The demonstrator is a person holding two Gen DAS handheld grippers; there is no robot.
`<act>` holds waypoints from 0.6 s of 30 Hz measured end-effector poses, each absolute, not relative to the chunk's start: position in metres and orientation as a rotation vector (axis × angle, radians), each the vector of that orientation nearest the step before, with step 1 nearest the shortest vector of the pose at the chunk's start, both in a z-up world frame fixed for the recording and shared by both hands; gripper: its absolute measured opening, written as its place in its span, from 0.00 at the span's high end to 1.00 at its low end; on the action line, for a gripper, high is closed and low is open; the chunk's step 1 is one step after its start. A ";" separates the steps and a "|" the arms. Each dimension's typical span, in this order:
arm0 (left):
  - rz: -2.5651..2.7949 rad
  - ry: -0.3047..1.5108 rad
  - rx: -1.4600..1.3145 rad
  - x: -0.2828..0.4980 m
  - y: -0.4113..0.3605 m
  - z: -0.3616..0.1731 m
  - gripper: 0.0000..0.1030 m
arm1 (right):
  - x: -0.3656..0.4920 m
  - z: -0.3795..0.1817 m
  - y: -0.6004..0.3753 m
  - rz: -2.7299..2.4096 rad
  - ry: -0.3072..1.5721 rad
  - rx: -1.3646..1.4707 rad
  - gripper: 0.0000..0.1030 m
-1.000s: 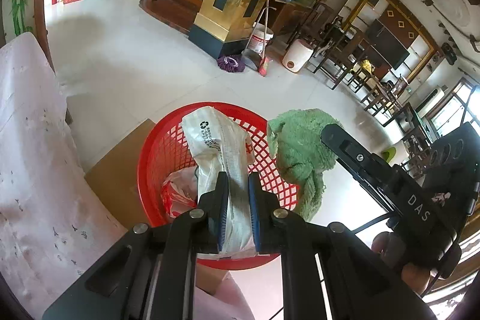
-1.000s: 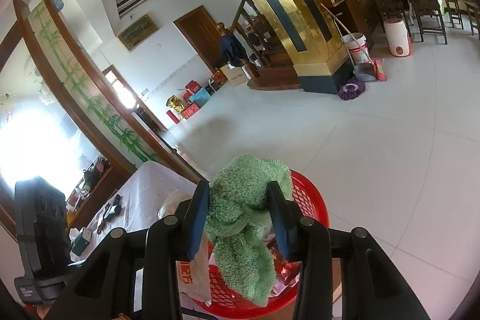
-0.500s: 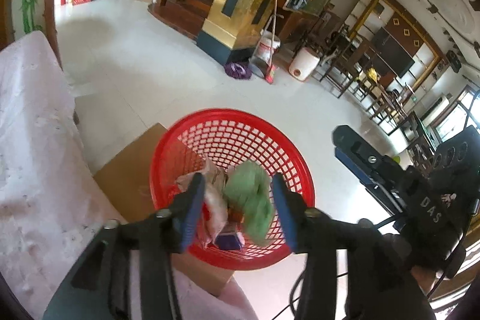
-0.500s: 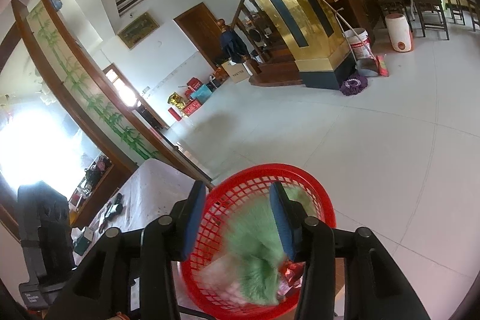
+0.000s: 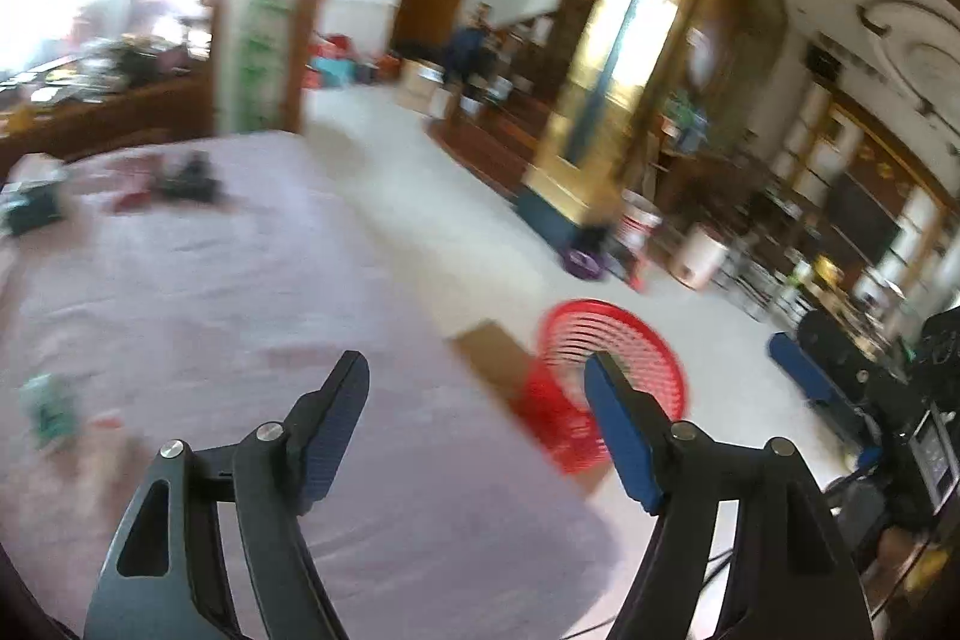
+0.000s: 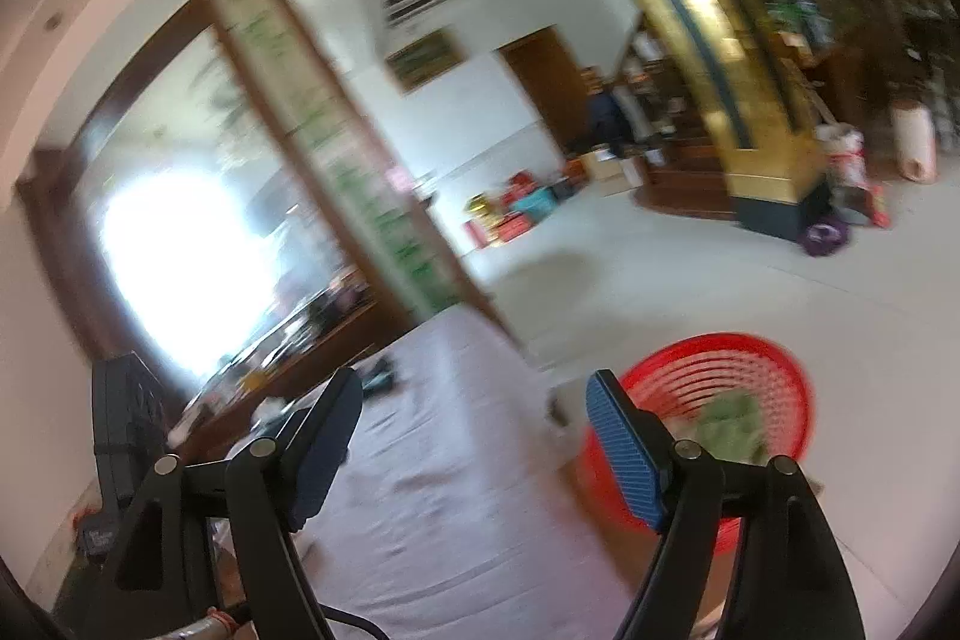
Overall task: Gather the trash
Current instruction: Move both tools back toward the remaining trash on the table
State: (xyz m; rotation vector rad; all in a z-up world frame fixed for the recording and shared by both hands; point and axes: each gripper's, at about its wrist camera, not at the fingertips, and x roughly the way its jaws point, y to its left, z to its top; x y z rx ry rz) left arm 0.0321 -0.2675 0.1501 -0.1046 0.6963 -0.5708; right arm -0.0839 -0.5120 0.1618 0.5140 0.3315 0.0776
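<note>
Both grippers, left (image 5: 474, 370) and right (image 6: 474, 388), opening, empty; red basket (image 6: 774, 370) beyond right fingers.

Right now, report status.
Left gripper and right gripper empty, jaws opening. Green cloth in red basket. Nothing blocking.

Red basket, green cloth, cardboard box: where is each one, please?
red basket (image 6: 780, 358): right wrist view, far rim.
green cloth (image 6: 732, 421): right wrist view, top, inside basket.
cardboard box (image 5: 489, 355): left wrist view, top face.
</note>
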 end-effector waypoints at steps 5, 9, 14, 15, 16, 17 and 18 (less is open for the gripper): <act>-0.387 0.683 -0.152 0.018 -0.173 0.152 0.28 | -0.081 0.171 -0.452 0.172 0.366 0.450 0.21; -0.291 0.682 -0.217 0.010 -0.109 0.144 0.28 | -0.072 0.168 -0.403 0.244 0.400 0.427 0.20; -0.180 0.686 -0.275 0.008 -0.037 0.132 0.28 | -0.048 0.158 -0.337 0.313 0.468 0.377 0.15; -0.165 0.688 -0.288 0.008 -0.026 0.129 0.28 | -0.041 0.154 -0.324 0.326 0.490 0.366 0.15; -0.150 0.690 -0.303 0.009 -0.012 0.126 0.28 | -0.036 0.152 -0.315 0.338 0.505 0.359 0.15; -0.135 0.693 -0.312 0.010 -0.003 0.124 0.28 | -0.028 0.146 -0.299 0.364 0.532 0.350 0.15; -0.121 0.695 -0.322 0.011 0.007 0.122 0.28 | -0.021 0.143 -0.293 0.374 0.551 0.345 0.15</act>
